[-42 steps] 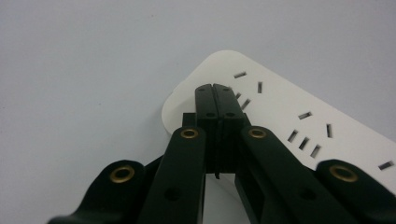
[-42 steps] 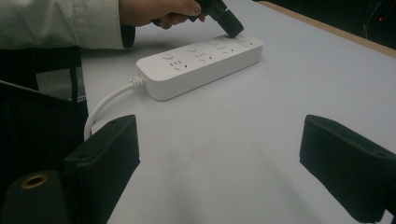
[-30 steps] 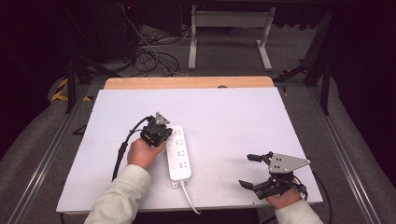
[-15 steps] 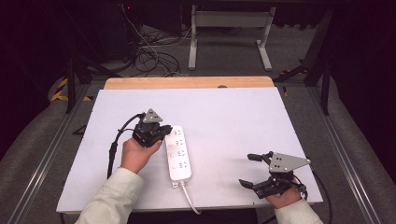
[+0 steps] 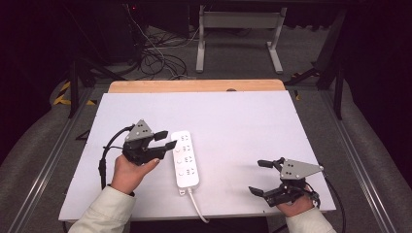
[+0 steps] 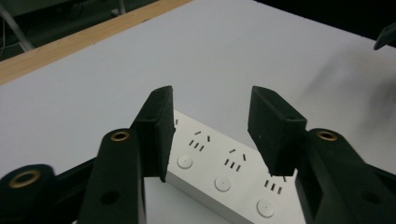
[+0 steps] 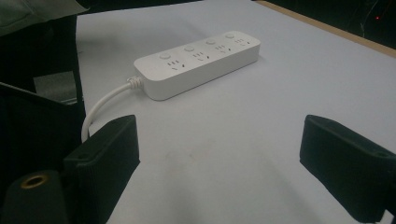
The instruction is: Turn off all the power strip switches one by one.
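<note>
White power strip (image 5: 185, 159) lies flat left of the table's (image 5: 243, 121) centre, its cord (image 5: 197, 206) running to the near edge. We see the left tool (image 5: 165, 140) just beside it, jaws parted and empty; the right tool (image 5: 260, 177) gapes wide, empty, near the front right corner.

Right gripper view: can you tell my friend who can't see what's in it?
A white power strip lies on a white table, its cord trailing off one end. The right gripper has its two black jaws wide apart, holding nothing.
</note>
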### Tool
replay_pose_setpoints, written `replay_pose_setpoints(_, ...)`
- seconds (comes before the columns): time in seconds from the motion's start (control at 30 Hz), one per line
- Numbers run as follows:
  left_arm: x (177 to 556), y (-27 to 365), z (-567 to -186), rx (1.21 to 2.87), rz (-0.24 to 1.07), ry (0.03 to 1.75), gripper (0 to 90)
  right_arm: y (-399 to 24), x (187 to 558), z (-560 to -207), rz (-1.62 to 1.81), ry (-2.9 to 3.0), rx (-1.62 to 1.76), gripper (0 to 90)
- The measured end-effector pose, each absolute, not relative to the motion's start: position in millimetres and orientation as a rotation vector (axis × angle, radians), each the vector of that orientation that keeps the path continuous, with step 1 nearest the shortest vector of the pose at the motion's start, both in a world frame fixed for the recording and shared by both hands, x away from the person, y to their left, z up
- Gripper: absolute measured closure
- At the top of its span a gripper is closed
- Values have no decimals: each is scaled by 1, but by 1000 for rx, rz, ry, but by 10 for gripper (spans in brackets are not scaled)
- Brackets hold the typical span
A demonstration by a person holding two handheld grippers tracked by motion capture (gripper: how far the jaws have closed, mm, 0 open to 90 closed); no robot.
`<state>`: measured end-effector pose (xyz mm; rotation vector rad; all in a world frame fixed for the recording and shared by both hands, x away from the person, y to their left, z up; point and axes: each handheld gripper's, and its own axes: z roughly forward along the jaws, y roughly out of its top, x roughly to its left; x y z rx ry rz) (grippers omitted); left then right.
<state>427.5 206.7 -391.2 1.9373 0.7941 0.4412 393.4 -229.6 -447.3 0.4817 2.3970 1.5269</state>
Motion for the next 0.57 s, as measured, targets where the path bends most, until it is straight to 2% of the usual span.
replay_pose_setpoints(0.13,407,223,-398,1888,522,754,411,-230,392,-447,1530,2395,477,122)
replay_pose_setpoints(0.33,378,255,-427,1839,588,751,347,-230,392,-446,1528,2396,470,123)
replay_pose_setpoints(0.47,364,268,-443,1819,560,745,265,-229,392,-447,1529,2398,470,122)
replay_pose_setpoints(0.57,358,271,-450,1806,526,755,236,-229,392,-447,1530,2400,471,121)
